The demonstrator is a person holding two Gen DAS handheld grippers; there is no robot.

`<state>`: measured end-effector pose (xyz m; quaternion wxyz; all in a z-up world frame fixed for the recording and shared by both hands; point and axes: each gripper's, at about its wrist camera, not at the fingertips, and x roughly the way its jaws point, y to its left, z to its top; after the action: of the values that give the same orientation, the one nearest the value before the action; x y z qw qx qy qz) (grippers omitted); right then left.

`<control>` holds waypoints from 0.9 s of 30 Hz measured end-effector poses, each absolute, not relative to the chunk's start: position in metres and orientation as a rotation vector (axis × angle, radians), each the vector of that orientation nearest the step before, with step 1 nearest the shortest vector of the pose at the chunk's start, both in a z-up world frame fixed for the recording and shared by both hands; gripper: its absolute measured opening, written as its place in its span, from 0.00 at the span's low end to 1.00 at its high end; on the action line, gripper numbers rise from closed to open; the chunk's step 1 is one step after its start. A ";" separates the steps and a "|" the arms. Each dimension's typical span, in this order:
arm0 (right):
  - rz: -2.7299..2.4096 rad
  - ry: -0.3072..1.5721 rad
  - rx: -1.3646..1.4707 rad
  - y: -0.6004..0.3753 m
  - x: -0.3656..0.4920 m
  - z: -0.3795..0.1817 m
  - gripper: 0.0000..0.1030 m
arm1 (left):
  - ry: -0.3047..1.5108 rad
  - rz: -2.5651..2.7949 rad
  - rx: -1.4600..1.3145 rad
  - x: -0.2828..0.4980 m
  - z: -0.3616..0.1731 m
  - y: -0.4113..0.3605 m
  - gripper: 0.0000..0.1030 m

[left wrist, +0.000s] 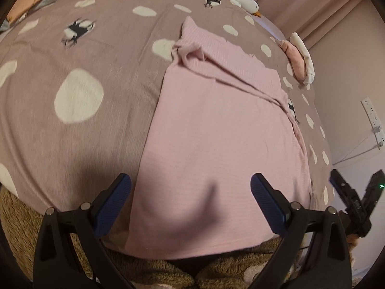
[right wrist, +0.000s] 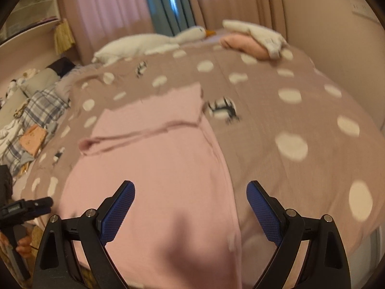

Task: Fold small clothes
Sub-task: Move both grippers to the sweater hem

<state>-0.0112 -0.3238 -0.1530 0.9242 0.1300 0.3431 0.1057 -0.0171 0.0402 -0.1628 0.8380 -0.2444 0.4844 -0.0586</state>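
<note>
A pale pink garment (left wrist: 216,130) lies spread on the bed, its far part folded over with a sleeve across it. It also shows in the right wrist view (right wrist: 154,159). My left gripper (left wrist: 191,187) is open and empty above the garment's near hem, over its left edge. My right gripper (right wrist: 190,195) is open and empty above the garment's near right edge. The right gripper also shows at the right in the left wrist view (left wrist: 353,200), and the left gripper at the left in the right wrist view (right wrist: 26,207).
The mauve bedspread (left wrist: 72,55) has white spots. A white goose plush (right wrist: 149,43) lies at the far end. A pink and white folded pile (right wrist: 255,38) sits at the far right. Plaid clothes (right wrist: 41,110) lie left. A wall power strip (left wrist: 373,120) is at right. Brown fleece (left wrist: 149,272) is below the bed edge.
</note>
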 end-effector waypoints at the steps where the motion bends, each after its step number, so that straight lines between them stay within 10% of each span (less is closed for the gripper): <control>1: 0.212 0.722 0.276 -0.324 -0.014 -0.159 0.91 | 1.034 -0.131 -0.523 -0.019 -0.165 0.041 0.96; 27: 0.140 0.958 0.402 -0.351 -0.043 -0.221 0.80 | 1.128 -0.238 -0.620 -0.048 -0.192 0.053 0.73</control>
<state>-0.0429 -0.3508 -0.2206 0.8658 0.1921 0.4572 0.0669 -0.0482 0.0525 -0.1920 0.7933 -0.2884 0.5246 -0.1105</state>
